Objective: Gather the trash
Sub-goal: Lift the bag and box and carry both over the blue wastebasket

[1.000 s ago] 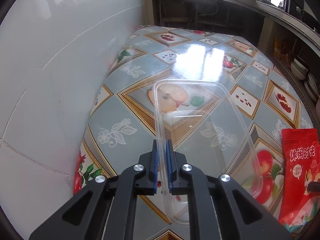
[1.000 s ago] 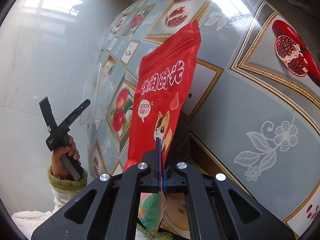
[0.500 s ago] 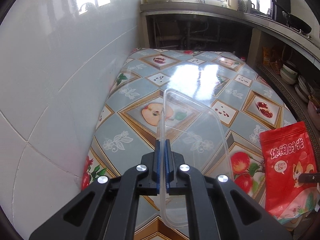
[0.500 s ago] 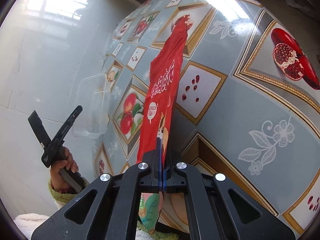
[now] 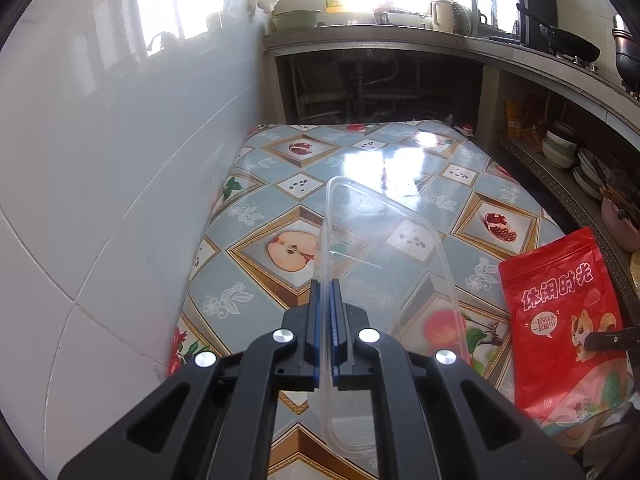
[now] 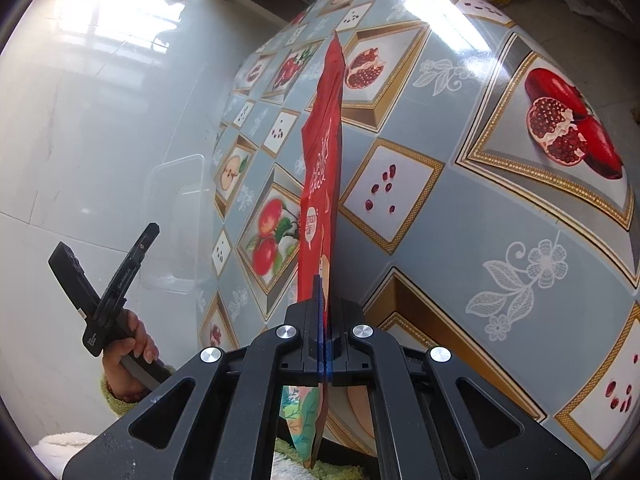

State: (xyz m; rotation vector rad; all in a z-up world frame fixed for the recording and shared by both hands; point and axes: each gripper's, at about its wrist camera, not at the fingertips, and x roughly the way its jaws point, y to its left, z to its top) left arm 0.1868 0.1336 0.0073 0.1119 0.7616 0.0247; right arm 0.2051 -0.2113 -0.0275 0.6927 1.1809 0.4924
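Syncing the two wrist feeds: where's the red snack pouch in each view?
Left wrist: red snack pouch at the right edge, face-on.
Right wrist: centre, seen edge-on, pinched in the right gripper.
Shared landmark: clear plastic container, centre in left view, left-middle in right view.

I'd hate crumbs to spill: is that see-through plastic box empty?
Empty, it seems: the clear plastic box, held by its rim in the left gripper, shows only the patterned tablecloth through its walls.

Open tabletop [image 5: 404,168] is seen ahead of the left gripper [image 5: 326,292]. Passage to its left is blocked by the tiled wall [image 5: 120,160]. Far ahead, the way is closed by a counter [image 5: 400,36].
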